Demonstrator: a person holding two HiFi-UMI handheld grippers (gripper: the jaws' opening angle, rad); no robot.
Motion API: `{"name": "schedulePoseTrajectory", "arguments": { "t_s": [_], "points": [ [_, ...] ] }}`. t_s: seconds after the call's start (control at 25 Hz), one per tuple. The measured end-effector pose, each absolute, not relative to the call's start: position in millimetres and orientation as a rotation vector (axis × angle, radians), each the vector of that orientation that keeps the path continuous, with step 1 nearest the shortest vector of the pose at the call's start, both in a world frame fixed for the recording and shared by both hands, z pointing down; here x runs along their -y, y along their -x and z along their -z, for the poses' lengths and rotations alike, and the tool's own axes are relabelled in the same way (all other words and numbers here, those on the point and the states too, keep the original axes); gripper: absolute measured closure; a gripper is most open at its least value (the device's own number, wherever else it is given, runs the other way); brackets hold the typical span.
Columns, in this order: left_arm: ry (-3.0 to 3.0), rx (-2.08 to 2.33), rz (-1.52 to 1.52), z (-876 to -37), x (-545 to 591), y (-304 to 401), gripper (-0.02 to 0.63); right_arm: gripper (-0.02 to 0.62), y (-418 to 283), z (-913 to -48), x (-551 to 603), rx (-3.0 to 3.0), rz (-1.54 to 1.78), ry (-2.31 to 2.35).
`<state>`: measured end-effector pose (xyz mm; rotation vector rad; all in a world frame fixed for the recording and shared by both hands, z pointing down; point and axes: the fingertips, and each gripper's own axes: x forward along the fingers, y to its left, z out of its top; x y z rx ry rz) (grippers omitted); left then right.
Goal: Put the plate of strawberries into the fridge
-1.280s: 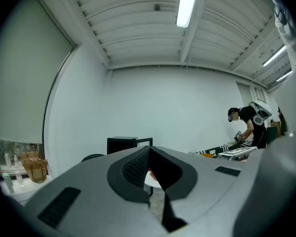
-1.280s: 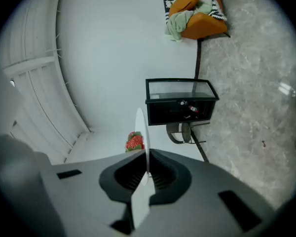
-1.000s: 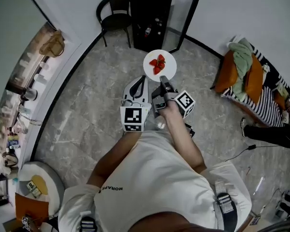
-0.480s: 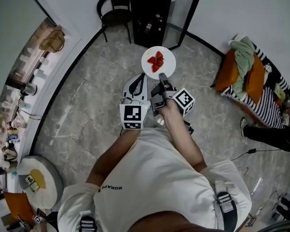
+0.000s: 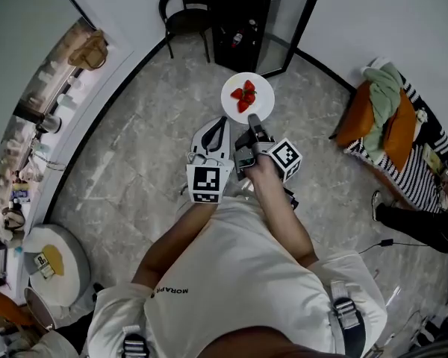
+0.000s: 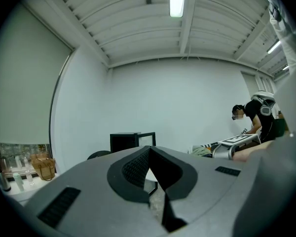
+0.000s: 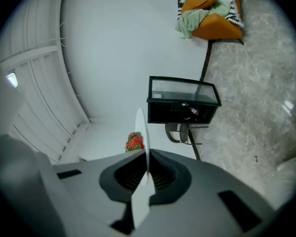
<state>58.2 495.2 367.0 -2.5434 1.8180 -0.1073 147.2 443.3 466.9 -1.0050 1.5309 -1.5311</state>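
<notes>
A white plate (image 5: 260, 104) bearing a few red strawberries (image 5: 244, 98) hangs above the marble floor, in front of me. My right gripper (image 5: 252, 120) is shut on its near rim. In the right gripper view the plate (image 7: 140, 127) shows edge-on between the pads, the strawberries (image 7: 134, 141) to its left. The left gripper (image 5: 223, 121) is beside it on the left, shut and empty, its tips meeting (image 6: 149, 149). Ahead stands the black fridge (image 5: 239, 17) with its glass door (image 5: 290, 24) swung open; bottles show inside.
A black chair (image 5: 185, 10) stands left of the fridge. A sofa with orange cushions and a striped blanket (image 5: 392, 125) is at the right, with a seated person's legs (image 5: 418, 218) beside it. A shelf with clutter (image 5: 48, 99) lines the left wall.
I have moved a little across the floor with the plate still gripped. The room has shifted in the head view, and both grippers keep their stance.
</notes>
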Motion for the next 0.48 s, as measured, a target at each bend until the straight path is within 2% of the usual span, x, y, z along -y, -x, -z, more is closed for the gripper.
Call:
{"name": "schedulePoseTrajectory", "arguments": {
  "t_s": [0.48],
  "points": [
    [2.548, -1.847, 0.11, -389, -456, -56, 0.606, 0.575, -145, -488, -403, -1.536, 1.553, 1.021]
  ]
}}
